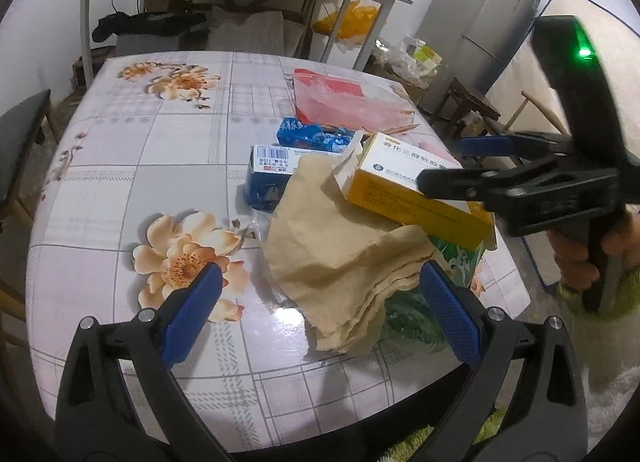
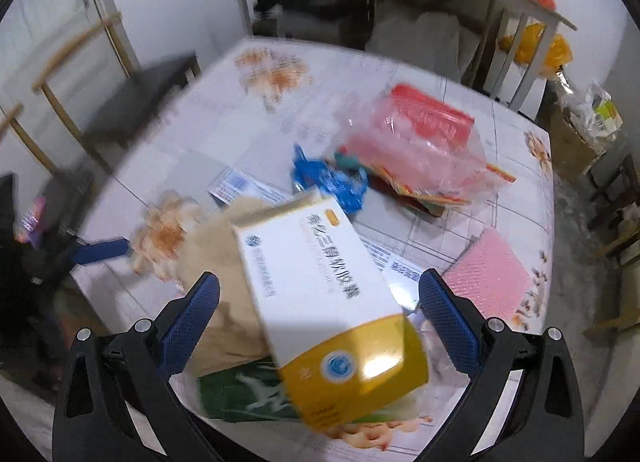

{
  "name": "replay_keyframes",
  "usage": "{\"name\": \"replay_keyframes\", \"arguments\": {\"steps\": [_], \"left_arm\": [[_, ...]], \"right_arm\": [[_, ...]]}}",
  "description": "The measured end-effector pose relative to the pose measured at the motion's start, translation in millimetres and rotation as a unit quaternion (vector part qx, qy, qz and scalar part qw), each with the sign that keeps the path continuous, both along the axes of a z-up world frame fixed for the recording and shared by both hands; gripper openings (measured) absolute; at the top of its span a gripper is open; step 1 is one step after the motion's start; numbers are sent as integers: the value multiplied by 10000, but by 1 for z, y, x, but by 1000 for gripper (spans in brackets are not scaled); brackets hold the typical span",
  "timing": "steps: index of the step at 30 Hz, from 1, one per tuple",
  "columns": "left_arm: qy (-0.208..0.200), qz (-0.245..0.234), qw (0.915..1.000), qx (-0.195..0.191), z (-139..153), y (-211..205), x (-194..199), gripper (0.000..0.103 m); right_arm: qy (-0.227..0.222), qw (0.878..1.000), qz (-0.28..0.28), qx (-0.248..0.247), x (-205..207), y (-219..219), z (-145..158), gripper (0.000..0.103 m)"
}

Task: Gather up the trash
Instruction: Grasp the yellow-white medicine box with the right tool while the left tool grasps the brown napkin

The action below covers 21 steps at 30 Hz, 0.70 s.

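The right gripper stands spread wide around the yellow-and-white box, low in the frame's centre, its 2 pads clear of the sides. The box rests tilted on the tan paper and a green packet. The left gripper, also agape, holds nothing. Closing carelessly could tip the box off the table.

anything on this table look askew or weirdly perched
Yes: the yellow-and-white box sits tilted atop the crumpled tan paper and a green packet, not flat on the table. Its end flap hangs open. Both grippers are open around the pile.
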<state>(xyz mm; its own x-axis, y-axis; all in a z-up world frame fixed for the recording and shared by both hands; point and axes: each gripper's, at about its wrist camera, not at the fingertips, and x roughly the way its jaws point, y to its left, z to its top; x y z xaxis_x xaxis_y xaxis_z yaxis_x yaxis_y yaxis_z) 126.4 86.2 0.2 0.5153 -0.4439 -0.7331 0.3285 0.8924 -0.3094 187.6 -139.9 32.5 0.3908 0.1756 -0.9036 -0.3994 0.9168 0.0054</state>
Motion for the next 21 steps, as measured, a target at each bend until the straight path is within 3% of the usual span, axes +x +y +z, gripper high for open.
{"name": "replay_keyframes", "arguments": {"steps": [3,6,9,12,16,21], "left_arm": [[78,-7,9999,-73,-3,3,3,96],[123,-34,9998,-119,-5,3,8,96],[78,-115,9998,-143,-3,1,11,96],[-13,-254,9995,-176,1,-4,14,96],[-159,-510,9984,-206,9,-16,19,96],[-6,-785,9969,-113,7,-38,35,96]], "right_arm": [[362,9992,164,-58,7,2,-12,96],[483,9986,186,-143,10,1,-17,81],[336,9994,-46,52,10,-10,-9,77],[22,9971,-471,592,5,-35,12,77],[-465,9785,-1410,1432,-15,-94,38,77],[-518,9544,-2157,1998,-47,-144,35,77]]}}
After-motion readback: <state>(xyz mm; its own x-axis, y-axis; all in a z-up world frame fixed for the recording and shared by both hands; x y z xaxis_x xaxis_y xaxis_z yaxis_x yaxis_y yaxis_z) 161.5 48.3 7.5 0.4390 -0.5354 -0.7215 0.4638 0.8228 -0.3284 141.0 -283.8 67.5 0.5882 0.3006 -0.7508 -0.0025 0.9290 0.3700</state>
